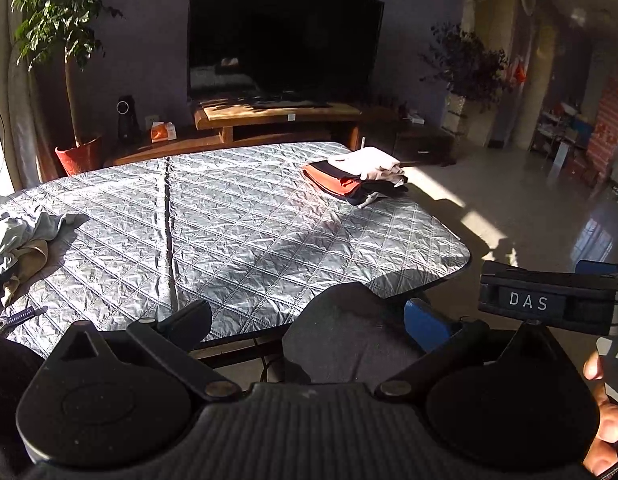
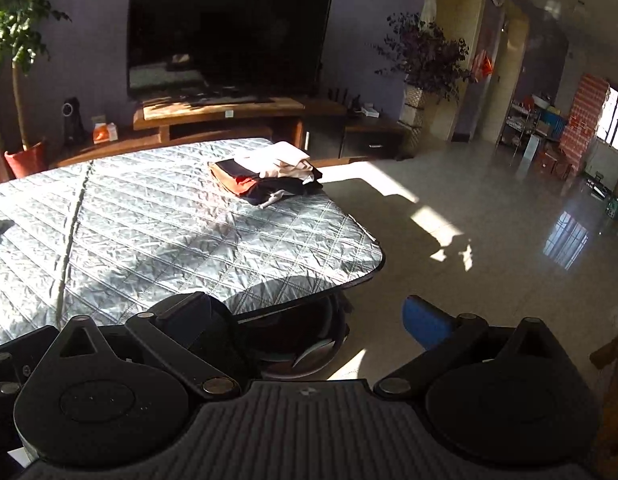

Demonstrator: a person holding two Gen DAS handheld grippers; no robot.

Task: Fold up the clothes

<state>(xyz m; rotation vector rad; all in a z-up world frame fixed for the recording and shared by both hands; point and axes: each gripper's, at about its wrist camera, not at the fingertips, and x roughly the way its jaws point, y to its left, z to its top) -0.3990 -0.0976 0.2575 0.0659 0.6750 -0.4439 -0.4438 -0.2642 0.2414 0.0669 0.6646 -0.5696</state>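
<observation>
A stack of folded clothes (image 1: 355, 176), orange, dark and white, lies at the far right of the grey quilted table (image 1: 237, 236); it also shows in the right wrist view (image 2: 269, 178). Unfolded pale and tan clothes (image 1: 17, 240) lie crumpled at the table's left edge. My left gripper (image 1: 309, 320) is open and empty, held back at the table's near edge. My right gripper (image 2: 309, 320) is open and empty, off the table's near right corner (image 2: 365, 264). The right gripper's body (image 1: 549, 300) shows at the right of the left wrist view.
A TV (image 1: 281, 40) on a wooden stand (image 1: 277, 120) is behind the table. A potted tree (image 1: 65, 80) stands at the far left. Bare tiled floor (image 2: 489, 240) lies to the right. A dark stool (image 2: 305, 340) sits under the near table edge.
</observation>
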